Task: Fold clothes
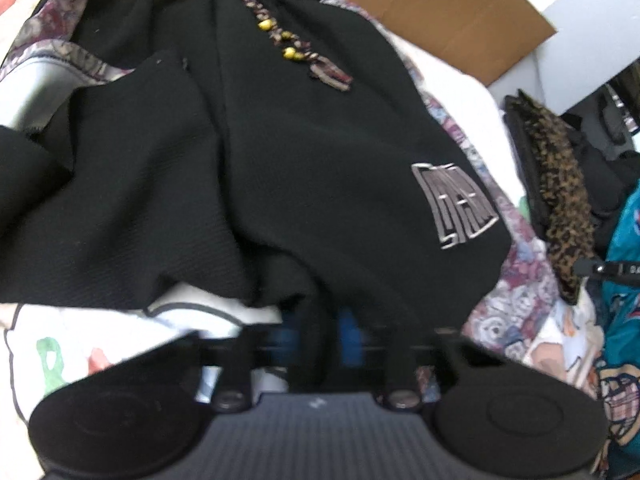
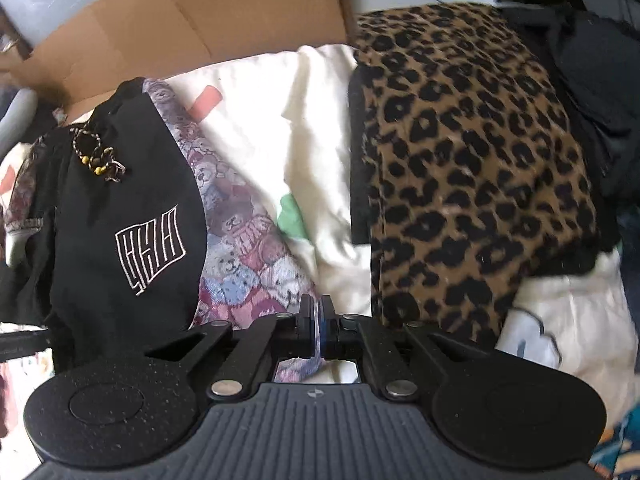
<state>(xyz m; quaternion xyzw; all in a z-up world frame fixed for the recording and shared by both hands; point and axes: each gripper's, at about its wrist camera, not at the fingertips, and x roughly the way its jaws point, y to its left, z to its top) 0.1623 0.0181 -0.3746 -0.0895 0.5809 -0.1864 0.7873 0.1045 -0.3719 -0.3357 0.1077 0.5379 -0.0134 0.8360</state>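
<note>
The black shorts (image 1: 280, 152) lie spread on the bear-print garment (image 2: 244, 248), which serves as landmark. The left gripper (image 1: 312, 332) pinches the shorts' near hem. The right gripper (image 2: 318, 332), clenched, grips the bear-print edge; right of it lies the leopard-print garment (image 2: 472, 160).

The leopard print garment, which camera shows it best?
The right wrist view. The leopard print garment fills the right half of that frame, laid flat with its spots sharp. The left wrist view catches only a narrow, foreshortened strip of it at the right edge.
</note>
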